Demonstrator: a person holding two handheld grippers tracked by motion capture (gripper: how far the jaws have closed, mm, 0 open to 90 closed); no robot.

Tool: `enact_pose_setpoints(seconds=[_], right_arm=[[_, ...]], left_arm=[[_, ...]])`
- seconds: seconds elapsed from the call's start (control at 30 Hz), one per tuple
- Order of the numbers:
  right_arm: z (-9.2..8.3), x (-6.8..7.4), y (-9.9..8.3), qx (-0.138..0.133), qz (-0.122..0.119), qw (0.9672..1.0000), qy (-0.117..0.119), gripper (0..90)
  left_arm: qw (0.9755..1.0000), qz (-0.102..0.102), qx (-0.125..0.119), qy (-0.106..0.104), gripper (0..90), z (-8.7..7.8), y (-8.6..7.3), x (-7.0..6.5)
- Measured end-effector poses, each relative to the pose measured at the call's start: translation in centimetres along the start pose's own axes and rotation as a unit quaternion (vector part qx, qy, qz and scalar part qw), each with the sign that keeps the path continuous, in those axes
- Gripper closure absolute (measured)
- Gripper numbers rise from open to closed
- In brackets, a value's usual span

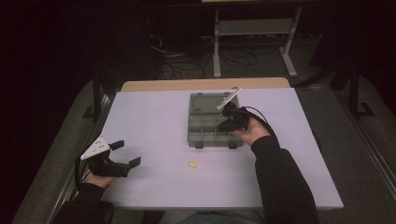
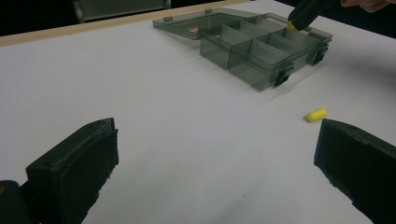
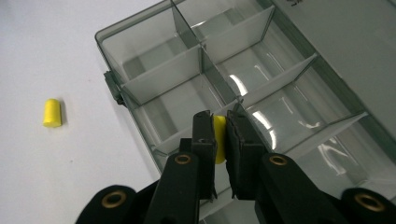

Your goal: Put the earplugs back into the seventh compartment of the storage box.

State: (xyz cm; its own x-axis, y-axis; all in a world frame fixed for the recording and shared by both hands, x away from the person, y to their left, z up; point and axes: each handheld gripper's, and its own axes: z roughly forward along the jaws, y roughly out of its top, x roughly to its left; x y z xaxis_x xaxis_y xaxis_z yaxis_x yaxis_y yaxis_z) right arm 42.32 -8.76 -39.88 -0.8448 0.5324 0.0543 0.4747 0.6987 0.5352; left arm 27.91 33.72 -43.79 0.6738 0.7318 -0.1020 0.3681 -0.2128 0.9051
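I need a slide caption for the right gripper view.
Right gripper holds a yellow earplug above the open compartment box.

You're working in a lab or workshop: a plain white table [image 1: 154, 121] stands on a dark floor, with tangled cables [image 1: 180, 65] and a metal-framed bench [image 1: 254, 32] behind.

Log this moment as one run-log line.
right gripper: shut on yellow foam earplug, over clear grey plastic compartment box | left gripper: open, near table edge | second yellow foam earplug: loose on white table
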Motion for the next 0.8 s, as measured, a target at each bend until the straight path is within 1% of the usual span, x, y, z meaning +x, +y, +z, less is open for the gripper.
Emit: enact_pose_setpoints(seconds=[0.07,0.1,0.17,0.23,0.4,0.5,0.57,0.63,0.67,0.7,0.8], right_arm=[[0.2,0.0,-0.1,0.001,0.002,1.0,0.001,80.9],[0.6,-0.1,-0.3,0.007,0.004,1.0,0.001,80.9],[0.9,-0.2,-0.4,0.009,0.005,0.9999,0.001,80.9],[1.4,-0.4,-0.7,0.014,0.01,0.9998,0.002,80.3],[1.7,-0.4,-1.0,0.018,0.009,0.9998,0.001,78.3],[1.4,-0.1,-0.9,0.012,0.004,0.9999,-0.001,71.1],[1.0,0.1,-0.9,0.006,0.002,1.0,-0.003,67.9],[0.9,0.2,-0.8,0.004,0.0,1.0,-0.003,66.8],[0.5,0.4,-0.8,0.0,-0.001,1.0,-0.006,61.2],[0.5,0.4,-0.8,0.0,-0.001,1.0,-0.006,61.2],[-0.2,0.7,-0.7,-0.012,-0.002,0.9999,-0.007,53.5]], left_arm=[[1.0,0.0,0.0,0.0,0.0,0.0,0.0,0.0],[1.0,0.0,0.0,0.0,0.0,0.0,0.0,0.0],[1.0,0.0,0.0,0.0,0.0,0.0,0.0,0.0],[1.0,0.0,0.0,0.0,0.0,0.0,0.0,0.0],[1.0,-0.001,0.001,0.0,0.0,0.0,0.0,0.0],[1.0,-0.001,0.001,-0.001,0.0,0.0,0.0,0.0],[1.0,0.0,0.001,-0.002,0.0,0.0,0.0,0.0],[1.0,0.0,0.001,-0.002,0.0,0.0,0.0,0.0],[1.0,0.0,0.001,-0.002,0.0,0.0,0.0,0.0],[1.0,0.0,0.001,-0.002,0.0,0.0,0.0,0.0],[1.0,-0.001,0.001,-0.002,0.0,0.0,0.0,0.0]])
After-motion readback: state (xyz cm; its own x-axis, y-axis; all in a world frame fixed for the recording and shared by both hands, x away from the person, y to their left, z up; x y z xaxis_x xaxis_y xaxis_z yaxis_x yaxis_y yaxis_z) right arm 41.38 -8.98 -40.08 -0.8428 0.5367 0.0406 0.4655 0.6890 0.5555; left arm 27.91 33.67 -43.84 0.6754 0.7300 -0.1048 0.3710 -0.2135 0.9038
